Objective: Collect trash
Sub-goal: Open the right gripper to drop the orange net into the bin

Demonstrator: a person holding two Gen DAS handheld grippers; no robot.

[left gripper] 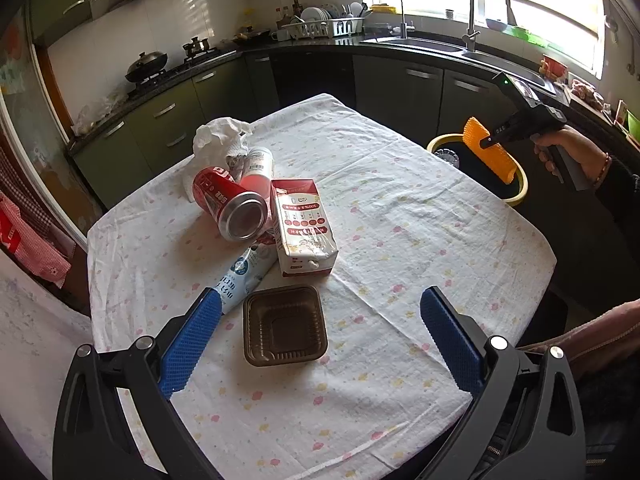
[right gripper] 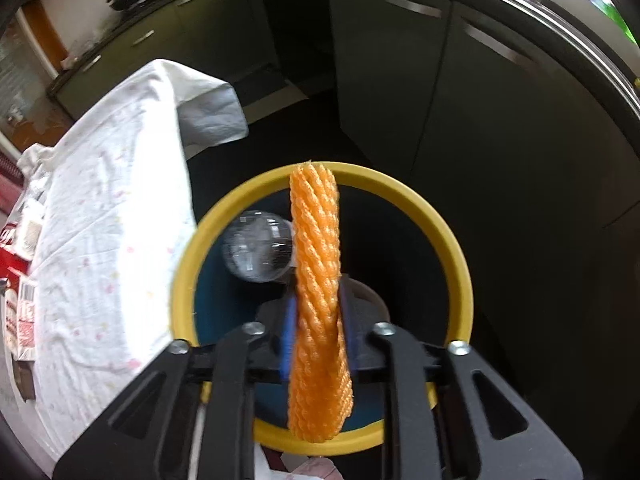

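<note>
**Orange foam net over the bin, rest of the trash on the worktop**

The right tool [right gripper: 318, 336] hangs over a yellow-rimmed bin [right gripper: 448, 236] that stands on the floor just beside the worktop [left gripper: 400, 240]. An orange foam net [right gripper: 318, 280] sits upright between its two blue pads, which lie against the net's sides; whether they press on it or only flank it cannot be told. A clear plastic cup [right gripper: 256, 248] lies inside the bin, to the left of the net. In the left wrist view the same net [left gripper: 490, 152] shows above the bin's rim [left gripper: 520, 196], with a hand [left gripper: 572, 152] gripping the tool's black handle.

The left tool [left gripper: 320, 320] is wide open and empty, its blue pads standing apart above the near part of the worktop, which is covered with a white flowered cloth. Between and just beyond the pads lies a brown plastic tray [left gripper: 285, 326], open side up. Behind it is a pile: a white and red carton [left gripper: 302, 228] lying on its back, a red can [left gripper: 230, 204] on its side with its bottom toward the camera, a light blue and white tube [left gripper: 244, 276] running under the can and carton, a pink bottle [left gripper: 256, 172] with a white label, and crumpled white tissue [left gripper: 218, 136] at the far end.
</note>
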